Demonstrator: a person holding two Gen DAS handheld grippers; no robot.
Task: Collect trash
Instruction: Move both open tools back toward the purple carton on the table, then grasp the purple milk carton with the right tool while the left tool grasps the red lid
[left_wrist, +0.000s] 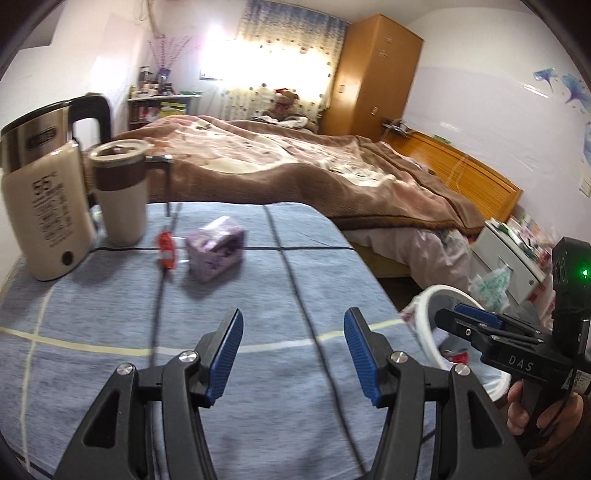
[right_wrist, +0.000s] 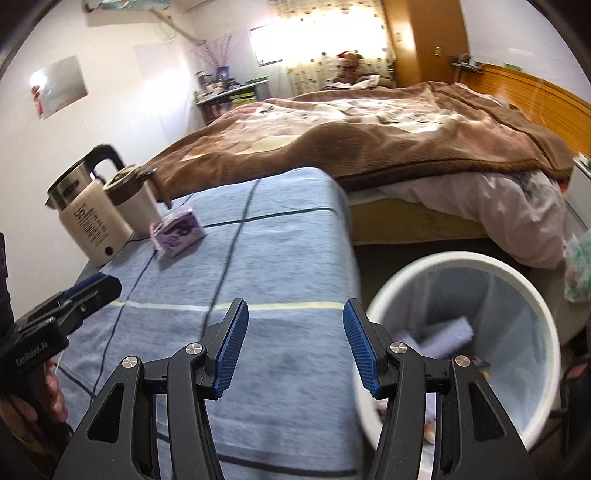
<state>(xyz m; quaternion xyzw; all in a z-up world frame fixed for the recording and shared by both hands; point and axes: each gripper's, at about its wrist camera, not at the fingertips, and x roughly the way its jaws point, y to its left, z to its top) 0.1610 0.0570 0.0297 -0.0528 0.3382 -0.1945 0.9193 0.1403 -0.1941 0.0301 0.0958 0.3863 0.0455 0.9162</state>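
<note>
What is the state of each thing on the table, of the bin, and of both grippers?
left gripper: open, empty, over the table.
right gripper: open, empty, at the table edge by the bin.
purple packet: lying on the blue cloth, untouched.
red wrapper: lying beside the packet.
kettle: upright.
mug: upright, lid on.
bin: upright, lined, with trash inside.
</note>
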